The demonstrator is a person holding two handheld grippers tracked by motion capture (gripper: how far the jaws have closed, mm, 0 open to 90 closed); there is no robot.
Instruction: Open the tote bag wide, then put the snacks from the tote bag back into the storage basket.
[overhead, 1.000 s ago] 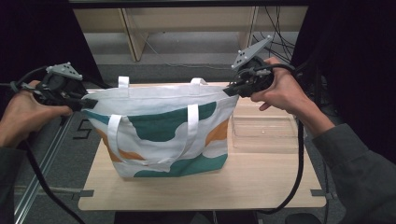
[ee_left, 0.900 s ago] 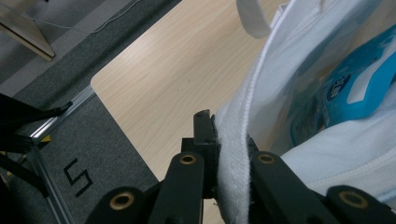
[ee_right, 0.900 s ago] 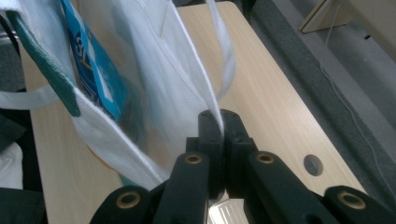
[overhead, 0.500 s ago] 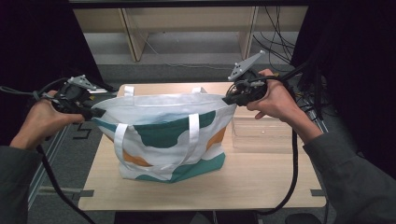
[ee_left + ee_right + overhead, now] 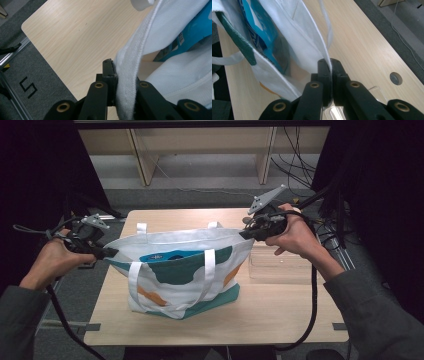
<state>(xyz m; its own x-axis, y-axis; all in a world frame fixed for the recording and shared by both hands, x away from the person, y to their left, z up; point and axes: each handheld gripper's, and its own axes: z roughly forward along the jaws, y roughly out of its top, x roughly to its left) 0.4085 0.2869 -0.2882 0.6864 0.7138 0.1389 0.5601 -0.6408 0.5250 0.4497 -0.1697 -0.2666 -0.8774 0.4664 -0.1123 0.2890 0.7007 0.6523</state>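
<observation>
Left claw (image 5: 102, 252) and right claw (image 5: 248, 233) each clench the tote bag (image 5: 185, 275) rim; keep your pull even so the mouth stays open above the worktop (image 5: 280, 310).

Your left gripper (image 5: 122, 75) was clamped on the thick white hem of the tote bag (image 5: 160, 50). A blue package (image 5: 192, 32) sat inside it. Beneath lay the wooden table (image 5: 75, 37).

Wooden table (image 5: 280, 310) with tote bag (image 5: 185, 280), clear box (image 5: 280, 265)
</observation>
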